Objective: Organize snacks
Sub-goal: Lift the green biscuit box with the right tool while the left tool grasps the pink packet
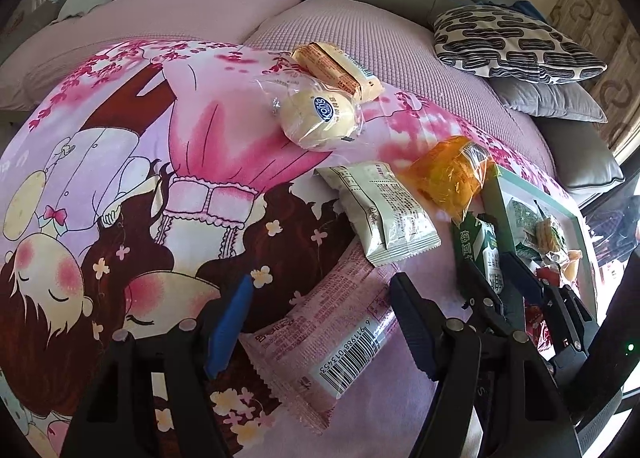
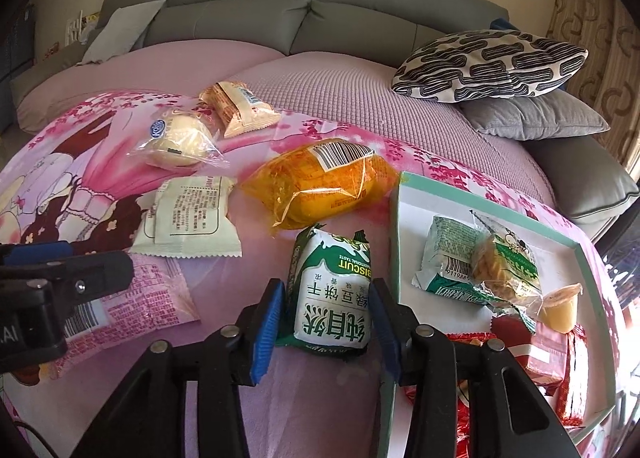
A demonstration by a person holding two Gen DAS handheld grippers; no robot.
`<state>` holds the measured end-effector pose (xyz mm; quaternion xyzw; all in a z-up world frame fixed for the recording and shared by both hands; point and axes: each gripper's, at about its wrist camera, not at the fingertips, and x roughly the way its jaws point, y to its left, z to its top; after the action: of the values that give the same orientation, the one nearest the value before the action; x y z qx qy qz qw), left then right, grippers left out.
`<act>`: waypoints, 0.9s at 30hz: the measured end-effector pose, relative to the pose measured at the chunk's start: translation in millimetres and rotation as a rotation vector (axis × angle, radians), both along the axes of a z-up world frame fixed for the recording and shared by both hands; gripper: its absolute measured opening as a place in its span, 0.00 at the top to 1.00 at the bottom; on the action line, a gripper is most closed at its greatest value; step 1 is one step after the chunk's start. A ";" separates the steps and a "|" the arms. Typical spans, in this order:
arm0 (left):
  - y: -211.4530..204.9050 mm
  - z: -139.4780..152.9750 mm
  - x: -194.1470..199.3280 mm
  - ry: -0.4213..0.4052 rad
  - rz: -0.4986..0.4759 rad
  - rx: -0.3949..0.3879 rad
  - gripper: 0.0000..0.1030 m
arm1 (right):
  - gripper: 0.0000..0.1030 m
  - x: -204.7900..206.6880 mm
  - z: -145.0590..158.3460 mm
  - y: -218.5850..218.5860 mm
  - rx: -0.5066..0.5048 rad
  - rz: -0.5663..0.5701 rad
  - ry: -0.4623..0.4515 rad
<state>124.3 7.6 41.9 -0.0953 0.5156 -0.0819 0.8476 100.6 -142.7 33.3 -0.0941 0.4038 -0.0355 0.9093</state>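
Note:
A green-and-white biscuit packet (image 2: 332,298) stands on the blanket between the fingers of my right gripper (image 2: 326,286), whose jaws are apart with the pads close to its sides. Just right of it is a teal-rimmed white box (image 2: 404,218) holding several snacks. A pink packet (image 1: 332,338) lies flat on the blanket between the wide-set fingers of my left gripper (image 1: 320,282), and I see no clear press on it. Loose nearby are an orange packet (image 2: 320,182), a white-green packet (image 2: 188,218), a wrapped round bun (image 2: 176,142) and a cream packet (image 2: 240,110).
Everything lies on a pink cartoon blanket (image 1: 120,178) spread over a sofa seat. A black-and-white patterned cushion (image 2: 488,62) rests on a grey cushion (image 2: 532,118) at the far right. The grey sofa back (image 2: 248,6) runs behind.

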 end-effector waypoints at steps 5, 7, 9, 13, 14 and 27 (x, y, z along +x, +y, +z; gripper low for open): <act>-0.8 0.2 -0.7 0.003 -0.007 0.003 0.30 | 0.62 -0.4 5.7 -11.2 0.094 -0.039 -0.008; -1.9 0.2 -1.3 0.004 -0.009 0.004 0.30 | 0.69 -2.2 9.7 -14.9 0.124 -0.042 -0.011; -2.9 0.4 -2.2 0.003 -0.014 0.007 0.30 | 0.82 -4.7 15.2 -16.8 0.151 -0.034 -0.014; -6.8 -0.2 -3.8 0.005 -0.032 0.013 0.30 | 0.88 -8.9 18.4 -18.4 0.199 -0.017 0.001; -8.1 -0.7 -4.4 0.007 -0.037 0.015 0.30 | 0.88 -10.1 17.6 -17.9 0.196 -0.012 0.000; -29.9 -17.0 -6.3 0.027 -0.129 0.101 0.30 | 0.88 -10.8 18.1 -23.2 0.223 -0.010 0.012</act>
<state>118.0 -22.3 24.9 -0.0202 0.5356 -0.1087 0.8372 89.8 -165.9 51.5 0.0093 0.4110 0.0057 0.9116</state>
